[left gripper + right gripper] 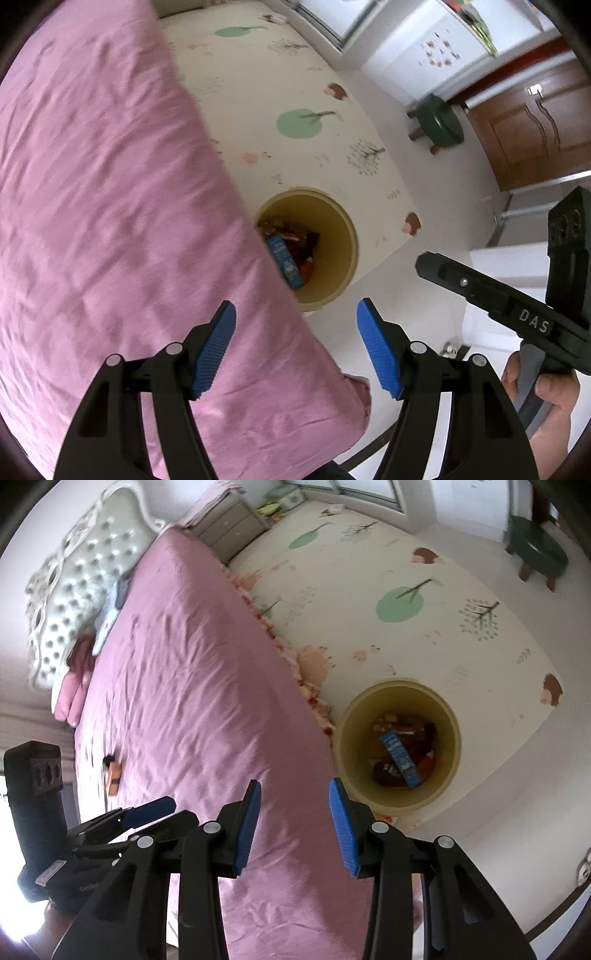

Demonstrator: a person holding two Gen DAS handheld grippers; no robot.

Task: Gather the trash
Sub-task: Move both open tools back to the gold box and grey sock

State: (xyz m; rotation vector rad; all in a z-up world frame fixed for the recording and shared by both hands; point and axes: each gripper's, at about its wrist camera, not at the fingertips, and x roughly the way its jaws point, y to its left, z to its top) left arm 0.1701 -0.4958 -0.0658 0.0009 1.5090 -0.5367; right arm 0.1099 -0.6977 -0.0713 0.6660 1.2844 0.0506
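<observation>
A yellow round bin (343, 236) (452, 716) stands on the floor beside the pink bed (110, 221) (192, 701). It holds a blue box (286, 264) (400, 757) and red-brown wrappers (402, 727). My left gripper (295, 347) is open and empty above the bed's edge, near the bin. My right gripper (293, 827) is open and empty above the bed's corner; its body shows at the right of the left wrist view (517, 310). A small orange item (114, 773) lies on the bed at the left. The left gripper's body (110, 823) shows there too.
A patterned play mat (295, 92) (406, 572) covers the floor beyond the bin. A green stool (439, 123) (537, 552) stands near a brown door (535, 129). A tufted headboard (77, 587), pink pillows (74, 694) and a nightstand (232, 531) are at the bed's far end.
</observation>
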